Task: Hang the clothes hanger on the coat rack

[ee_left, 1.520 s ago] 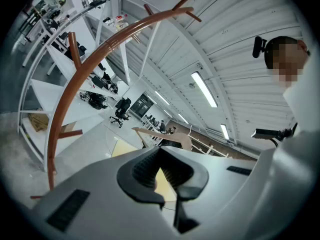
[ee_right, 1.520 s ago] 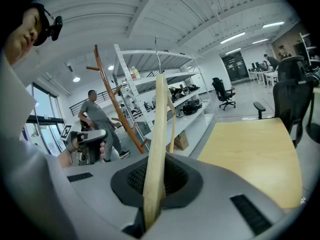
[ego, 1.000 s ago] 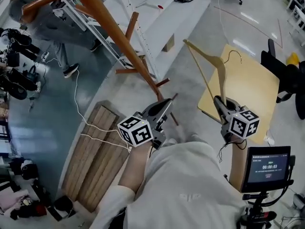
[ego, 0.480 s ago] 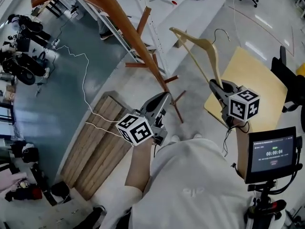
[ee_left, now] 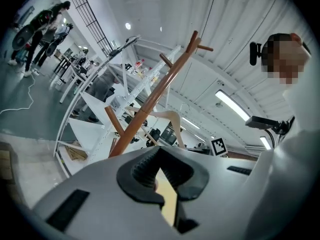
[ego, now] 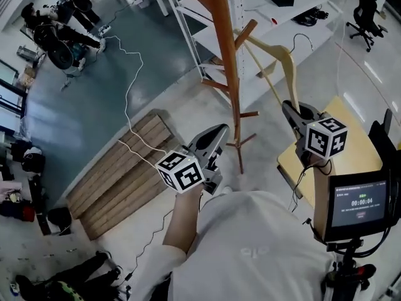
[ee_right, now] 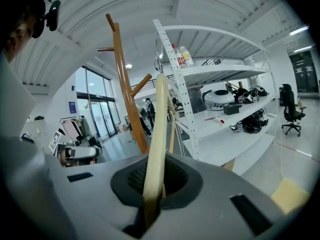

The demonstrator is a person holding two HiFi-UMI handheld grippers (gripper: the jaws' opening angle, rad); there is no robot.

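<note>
The wooden coat rack (ego: 224,55) stands upright ahead of me, its pegs slanting up from the pole. My right gripper (ego: 287,107) is shut on one end of the pale wooden hanger (ego: 285,64). The hanger rises up from the jaws just to the right of the rack, apart from it, with its wire hook (ego: 305,39) at the top. In the right gripper view the hanger (ee_right: 157,134) runs up out of the right gripper (ee_right: 155,184), with the rack (ee_right: 125,84) behind it on the left. My left gripper (ego: 220,130) is shut and holds nothing; it points at the rack's lower pole. Its own view shows the left gripper (ee_left: 159,156), the rack (ee_left: 155,99) and the hanger (ee_left: 172,121).
White shelving (ego: 263,17) stands close behind the rack. At my right are a yellow table (ego: 351,149) and a screen on a stand (ego: 357,202). A wooden pallet (ego: 119,168) lies on the floor at the left, crossed by a white cable (ego: 128,74). People stand far off at the upper left.
Both grippers have risen and moved forward toward the rack. The hanger has left the space above the yellow table and now stands close beside the rack's pole.
</note>
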